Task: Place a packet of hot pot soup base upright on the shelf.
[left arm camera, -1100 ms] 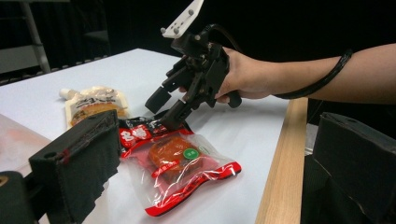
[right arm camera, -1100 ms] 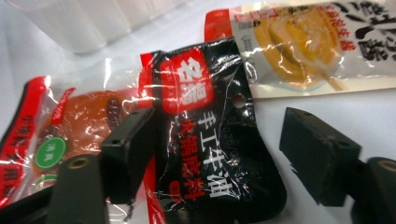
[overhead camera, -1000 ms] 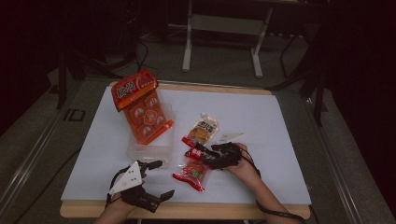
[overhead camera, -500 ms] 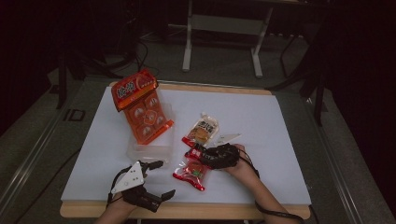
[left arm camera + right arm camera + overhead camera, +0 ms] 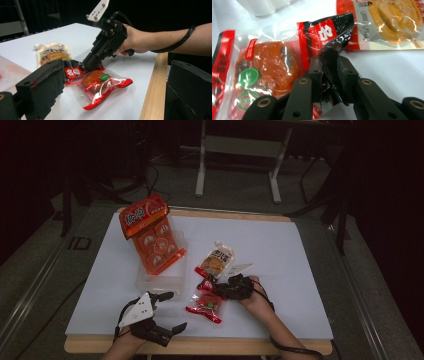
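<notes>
A clear red-edged snack packet (image 5: 207, 304) with an orange piece inside lies flat near the table's front edge. My right gripper (image 5: 212, 287) comes in from the right, and its jaws have just been closing on the packet's black-and-red end (image 5: 332, 30). In the right gripper view the pads press that crumpled end between them. The left gripper view has the right gripper (image 5: 91, 65) tilted down onto the packet (image 5: 97, 80). My left gripper (image 5: 176, 310) rests at the front left, open, with nothing between its jaws.
A yellow-and-white pouch (image 5: 216, 260) lies just beyond the red packet. At the back left, a large orange multi-pack (image 5: 152, 237) leans out of a clear plastic container (image 5: 155, 280). The white sheet (image 5: 280, 250) ends at a wooden front edge (image 5: 152, 87).
My right gripper's jaws have closed onto the end of the red packet. The left gripper has stayed where it was.
</notes>
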Demonstrator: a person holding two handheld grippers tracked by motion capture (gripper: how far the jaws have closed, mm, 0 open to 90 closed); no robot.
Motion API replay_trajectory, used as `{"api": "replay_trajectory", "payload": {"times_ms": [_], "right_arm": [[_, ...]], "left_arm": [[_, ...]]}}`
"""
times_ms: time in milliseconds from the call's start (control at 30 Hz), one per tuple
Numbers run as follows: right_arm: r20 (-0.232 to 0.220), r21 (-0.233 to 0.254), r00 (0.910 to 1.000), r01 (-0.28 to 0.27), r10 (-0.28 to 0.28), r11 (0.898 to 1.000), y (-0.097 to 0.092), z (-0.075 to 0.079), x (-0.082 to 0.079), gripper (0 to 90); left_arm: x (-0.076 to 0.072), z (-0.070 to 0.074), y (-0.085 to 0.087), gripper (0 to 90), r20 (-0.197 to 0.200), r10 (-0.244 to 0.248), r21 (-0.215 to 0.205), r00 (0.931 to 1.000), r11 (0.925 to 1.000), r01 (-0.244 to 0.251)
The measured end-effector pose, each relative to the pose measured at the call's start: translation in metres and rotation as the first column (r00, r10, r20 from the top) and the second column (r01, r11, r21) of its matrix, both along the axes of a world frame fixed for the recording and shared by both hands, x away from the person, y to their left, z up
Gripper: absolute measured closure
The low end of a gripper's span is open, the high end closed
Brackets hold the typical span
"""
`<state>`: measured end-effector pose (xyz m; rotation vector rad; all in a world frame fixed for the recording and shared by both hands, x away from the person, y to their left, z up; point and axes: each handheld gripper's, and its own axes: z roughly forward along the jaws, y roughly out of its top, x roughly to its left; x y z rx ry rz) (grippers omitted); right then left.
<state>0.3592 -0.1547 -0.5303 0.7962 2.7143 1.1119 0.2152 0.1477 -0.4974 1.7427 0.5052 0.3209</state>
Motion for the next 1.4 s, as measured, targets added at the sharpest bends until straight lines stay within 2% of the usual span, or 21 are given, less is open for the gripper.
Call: {"api": "replay_trajectory", "payload": {"times_ms": [167,333,567,767,833,933,1133,1200,1400], "right_arm": [[0.025,-0.015,0.9997,-0.007,0.007,1.0,0.003,0.005,-0.002,77.5],[0.044,0.009,0.9989,-0.016,0.016,1.0,0.003,0.017,-0.007,77.4],[0.092,0.025,0.9949,-0.044,0.041,0.999,0.001,0.036,-0.016,77.7],[0.114,0.057,0.9925,-0.053,0.046,0.997,-0.006,0.05,-0.023,77.6],[0.125,0.061,0.9912,-0.052,0.044,0.997,-0.008,0.054,-0.025,77.6],[0.142,0.069,0.9889,-0.053,0.043,0.996,-0.012,0.061,-0.028,77.7],[0.169,0.071,0.9842,-0.065,0.053,0.995,-0.017,0.073,-0.036,77.7],[0.183,0.066,0.981,-0.078,0.065,0.995,-0.018,0.079,-0.04,77.6],[0.213,0.073,0.9725,-0.112,0.095,0.991,-0.02,0.092,-0.055,77.6]], "left_arm": [[0.0,0.001,0.002,2.2,0.001,0.005,-0.002,1.0,1.0,-0.005],[0.0,0.003,0.003,2.3,0.001,0.011,-0.022,0.9999,0.9997,-0.011],[0.0,0.004,0.002,2.3,0.004,0.011,-0.008,0.9999,0.9999,-0.011],[0.001,0.006,0.001,2.3,-0.003,0.008,-0.001,1.0,1.0,-0.008],[0.001,0.007,0.001,2.3,-0.008,0.008,-0.017,0.9999,0.9998,-0.008],[0.002,0.012,0.002,5.8,-0.041,-0.007,-0.049,0.9991,0.9988,0.005],[0.001,0.022,0.0,5.4,-0.041,0.013,-0.009,0.9991,0.9999,-0.014],[0.002,0.027,-0.002,5.0,-0.044,0.025,0.017,0.9987,0.9996,-0.025],[0.009,0.036,-0.005,3.9,-0.043,0.042,0.022,0.9982,0.9989,-0.041]]}}
